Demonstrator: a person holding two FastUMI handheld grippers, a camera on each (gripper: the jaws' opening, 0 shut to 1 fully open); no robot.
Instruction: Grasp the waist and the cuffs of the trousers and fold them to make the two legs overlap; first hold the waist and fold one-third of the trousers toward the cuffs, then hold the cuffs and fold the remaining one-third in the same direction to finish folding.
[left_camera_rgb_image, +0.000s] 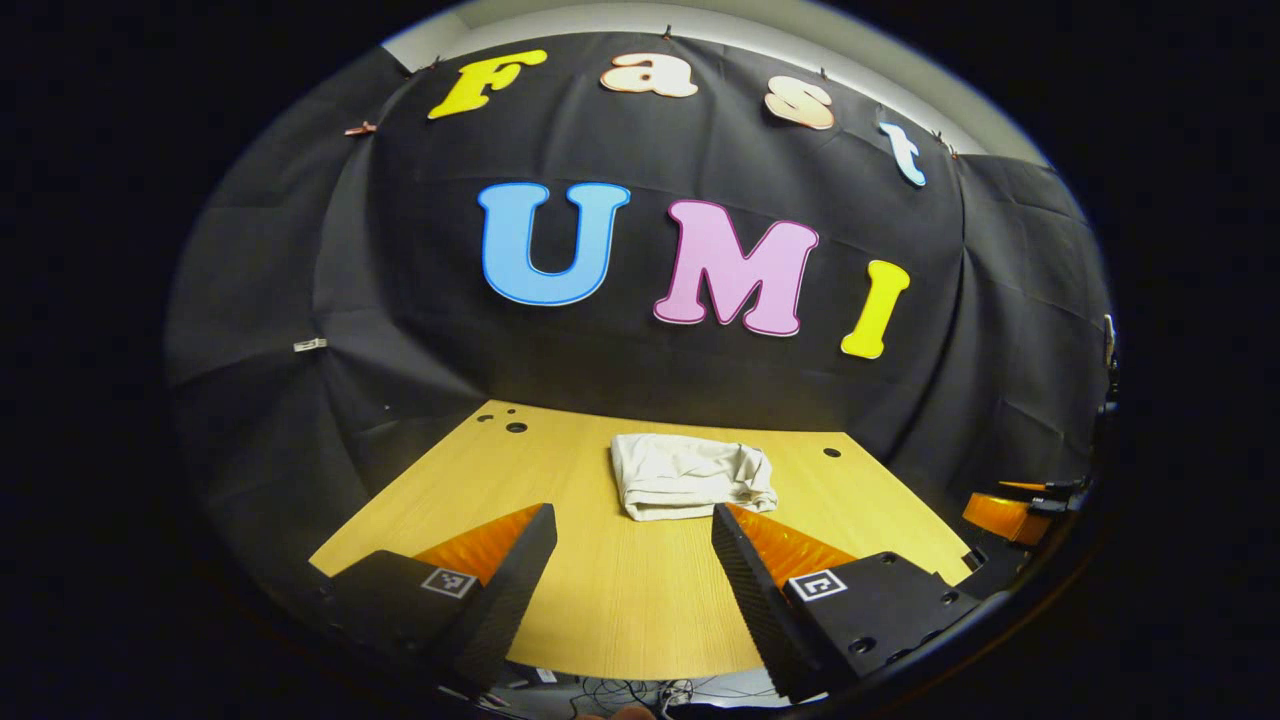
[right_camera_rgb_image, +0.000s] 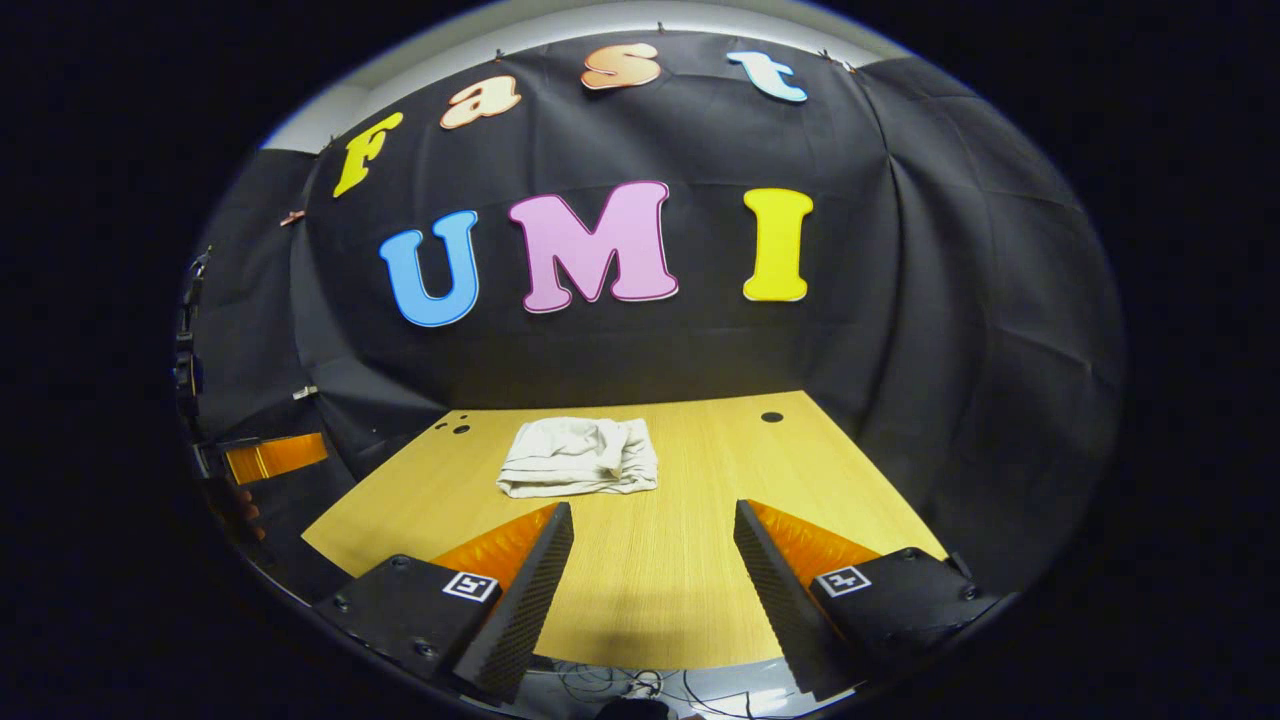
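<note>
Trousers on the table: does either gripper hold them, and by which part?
Neither: the folded trousers lie free on the table, with left gripper and right gripper open, short of them.

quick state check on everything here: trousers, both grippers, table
trousers: folded into a compact bundle, lying on the table, untouched
left gripper: open, holding nothing, short of the trousers
right gripper: open, holding nothing, short of the trousers
table: bare wood around the bundle
</note>
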